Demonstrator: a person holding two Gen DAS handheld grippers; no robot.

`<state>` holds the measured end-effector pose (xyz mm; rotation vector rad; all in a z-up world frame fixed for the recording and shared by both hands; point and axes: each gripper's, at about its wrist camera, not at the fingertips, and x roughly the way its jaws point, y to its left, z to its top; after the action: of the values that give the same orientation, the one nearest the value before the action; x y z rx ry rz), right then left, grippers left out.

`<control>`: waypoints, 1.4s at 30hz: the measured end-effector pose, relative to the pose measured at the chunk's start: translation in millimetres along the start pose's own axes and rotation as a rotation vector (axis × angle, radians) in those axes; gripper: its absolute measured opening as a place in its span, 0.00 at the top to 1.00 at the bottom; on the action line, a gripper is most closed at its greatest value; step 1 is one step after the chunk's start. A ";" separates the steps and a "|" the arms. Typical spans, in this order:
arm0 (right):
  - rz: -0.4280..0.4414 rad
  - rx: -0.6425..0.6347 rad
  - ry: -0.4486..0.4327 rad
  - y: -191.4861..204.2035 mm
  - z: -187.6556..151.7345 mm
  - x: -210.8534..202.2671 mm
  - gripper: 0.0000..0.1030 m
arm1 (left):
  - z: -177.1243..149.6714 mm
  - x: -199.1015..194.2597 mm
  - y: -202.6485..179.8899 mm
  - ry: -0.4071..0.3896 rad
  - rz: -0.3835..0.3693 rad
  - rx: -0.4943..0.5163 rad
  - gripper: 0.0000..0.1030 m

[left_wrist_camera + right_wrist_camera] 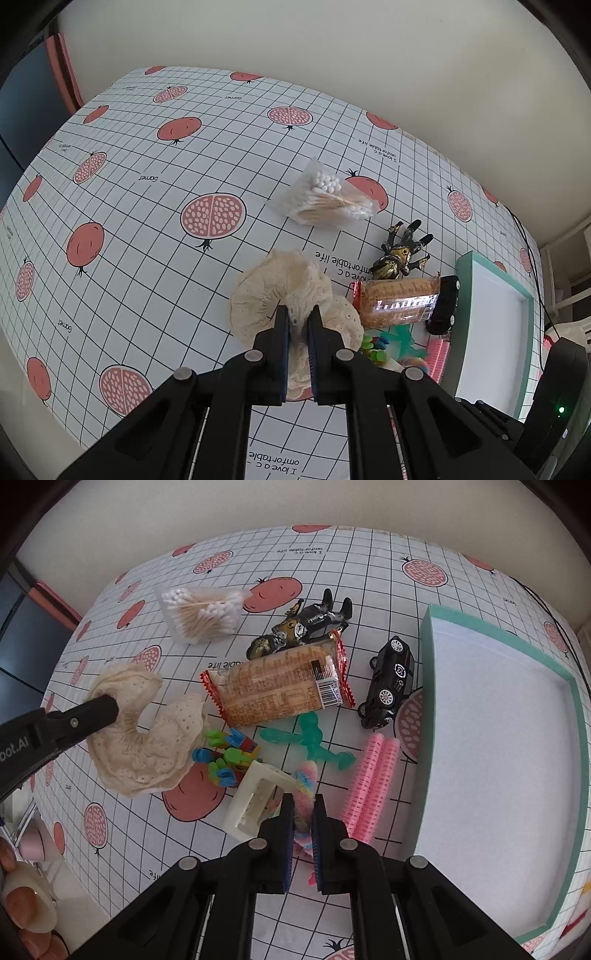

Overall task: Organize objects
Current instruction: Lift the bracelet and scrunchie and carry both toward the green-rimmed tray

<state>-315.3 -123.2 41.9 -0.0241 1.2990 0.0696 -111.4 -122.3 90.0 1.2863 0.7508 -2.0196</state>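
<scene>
Table's covered with a white grid cloth (332,561) printed with pomegranates, plain wall behind. My left gripper (297,325) comes in low from the left side, angled forward and down, and its jaws are pinched on a cream lace scrunchie (273,291) at the left edge of the clutter. My right gripper (303,812) points down over the near side of the pile, jaws clamped on a fuzzy rainbow-colored thing (306,786); can't tell what it is exactly. Just right of it lie pink hair rollers (373,782), then the teal-rimmed box (576,716), open with a white floor. Biscuit packet (280,686) sits mid-pile, black toy car (389,683) between it and the box.
</scene>
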 end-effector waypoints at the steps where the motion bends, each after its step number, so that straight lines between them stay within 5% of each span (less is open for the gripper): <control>1: 0.006 -0.006 -0.005 -0.4 0.1 -1.9 0.92 | -0.1 -0.4 0.1 -0.001 0.000 -0.001 0.91; 18: 0.064 -0.112 -0.190 9.7 8.6 -80.2 0.92 | 7.4 -38.3 -0.1 -0.097 -0.029 -0.014 0.91; 26: -0.015 -0.186 -0.073 14.6 6.0 -39.9 0.92 | 4.8 -30.5 -2.1 -0.071 -0.022 -0.016 0.91; 29: 0.162 -0.152 -0.014 5.7 5.0 -31.7 0.92 | 5.5 -29.9 -2.5 -0.071 -0.022 -0.018 0.91; 42: 0.475 -0.229 0.030 0.3 1.2 -48.6 0.92 | 6.2 -28.2 -0.2 -0.066 -0.022 -0.033 0.91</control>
<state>-327.1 -124.7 89.1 0.0881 1.2985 0.6258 -105.7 -121.1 118.3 1.1917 0.7664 -2.0484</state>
